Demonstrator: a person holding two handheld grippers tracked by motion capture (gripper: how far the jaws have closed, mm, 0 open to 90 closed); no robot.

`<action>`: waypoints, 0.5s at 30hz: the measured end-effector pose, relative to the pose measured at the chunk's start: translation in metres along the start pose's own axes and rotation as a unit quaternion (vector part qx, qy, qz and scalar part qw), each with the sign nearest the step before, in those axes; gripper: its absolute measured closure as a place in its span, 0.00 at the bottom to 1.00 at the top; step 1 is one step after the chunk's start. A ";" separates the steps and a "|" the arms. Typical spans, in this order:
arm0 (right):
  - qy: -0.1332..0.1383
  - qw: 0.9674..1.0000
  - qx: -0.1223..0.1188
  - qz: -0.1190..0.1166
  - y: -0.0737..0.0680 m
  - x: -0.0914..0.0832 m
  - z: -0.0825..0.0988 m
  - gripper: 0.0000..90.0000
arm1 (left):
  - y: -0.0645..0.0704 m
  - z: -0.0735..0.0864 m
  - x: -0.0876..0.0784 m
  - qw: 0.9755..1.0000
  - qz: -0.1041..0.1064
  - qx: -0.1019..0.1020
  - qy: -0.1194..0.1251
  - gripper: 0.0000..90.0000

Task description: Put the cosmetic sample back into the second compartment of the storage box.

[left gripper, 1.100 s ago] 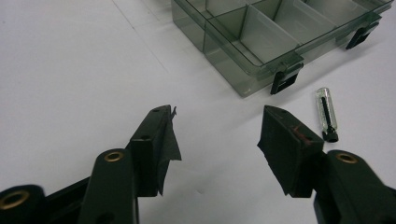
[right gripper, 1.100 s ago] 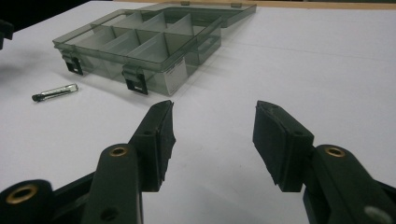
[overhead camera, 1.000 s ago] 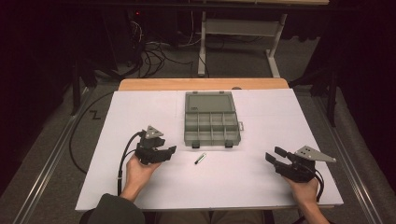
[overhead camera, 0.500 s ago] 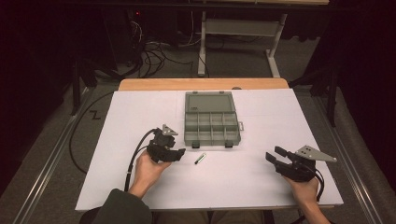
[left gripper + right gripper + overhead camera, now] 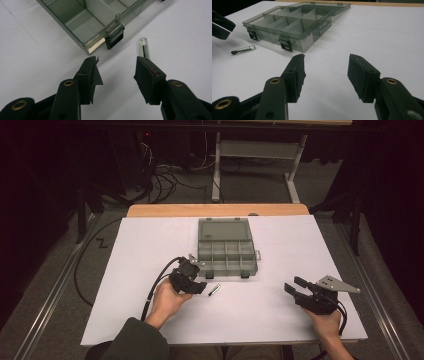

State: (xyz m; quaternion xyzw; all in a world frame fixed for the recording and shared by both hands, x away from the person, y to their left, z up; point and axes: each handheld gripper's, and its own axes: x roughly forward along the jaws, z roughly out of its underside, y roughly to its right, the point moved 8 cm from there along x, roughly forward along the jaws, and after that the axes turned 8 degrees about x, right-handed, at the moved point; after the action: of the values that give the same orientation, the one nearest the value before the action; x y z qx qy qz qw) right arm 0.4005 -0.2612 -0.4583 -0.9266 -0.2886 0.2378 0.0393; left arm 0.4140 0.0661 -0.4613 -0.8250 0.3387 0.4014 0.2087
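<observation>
A clear grey compartment box (image 5: 227, 254) lies open in the middle of the white table, its lid flat behind it. A small clear tube with a dark end (image 5: 214, 291) lies just in front of the box. My left gripper (image 5: 201, 286) is low over the table, right beside the tube and near the box's front left corner. In the left gripper view my left gripper (image 5: 117, 61) is open and its jaws have just been closing with nothing between them. The tube (image 5: 143, 47) lies just past the right jaw tip. My right gripper (image 5: 294, 285) rests open and empty at the front right.
The right gripper view shows the box (image 5: 292, 22) with its black latches, the tube (image 5: 243, 50) and my own gripper (image 5: 327, 57) over bare white surface. A wooden table edge (image 5: 215, 210) runs behind the box. Cables lie on the floor beyond.
My left hand has moved right and forward, from the front left of the table toward the box corner and the tube. The right hand has stayed still.
</observation>
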 end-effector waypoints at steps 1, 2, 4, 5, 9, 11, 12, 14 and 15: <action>0.000 1.000 -0.001 -0.001 0.000 0.000 0.000 0.55 | 0.001 -0.001 0.000 1.000 0.000 0.000 0.000 0.58; 0.000 1.000 -0.003 -0.001 -0.001 0.000 0.000 0.55 | 0.003 -0.004 0.002 1.000 0.004 -0.001 -0.002 0.58; -0.001 1.000 -0.003 -0.001 -0.001 0.000 0.000 0.55 | 0.007 -0.007 0.004 1.000 0.008 0.003 -0.010 0.59; -0.001 1.000 -0.003 -0.001 -0.001 0.000 0.000 0.55 | 0.007 -0.007 0.004 1.000 0.008 0.003 -0.010 0.60; 0.001 1.000 -0.005 -0.001 -0.002 0.000 0.000 0.55 | 0.016 -0.016 0.010 1.000 0.016 0.015 -0.022 0.61; 0.003 1.000 -0.008 -0.001 -0.002 -0.001 -0.001 0.55 | 0.020 -0.021 0.012 0.999 0.019 0.022 -0.027 0.62; 0.003 1.000 -0.008 -0.002 -0.002 -0.001 -0.001 0.55 | 0.021 -0.023 0.013 0.999 0.020 0.023 -0.028 0.63; 0.003 1.000 -0.009 -0.002 -0.002 -0.001 -0.001 0.55 | 0.024 -0.025 0.016 0.999 0.022 0.025 -0.035 0.64; 0.003 1.000 -0.009 -0.002 -0.002 -0.001 -0.001 0.55 | 0.025 -0.026 0.018 0.999 0.023 0.025 -0.037 0.64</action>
State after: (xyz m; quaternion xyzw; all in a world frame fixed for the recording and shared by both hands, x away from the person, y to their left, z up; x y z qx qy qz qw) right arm 0.3992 -0.2595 -0.4568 -0.9272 -0.2919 0.2326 0.0324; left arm 0.4173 0.0266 -0.4621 -0.7962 0.3598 0.4275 0.2322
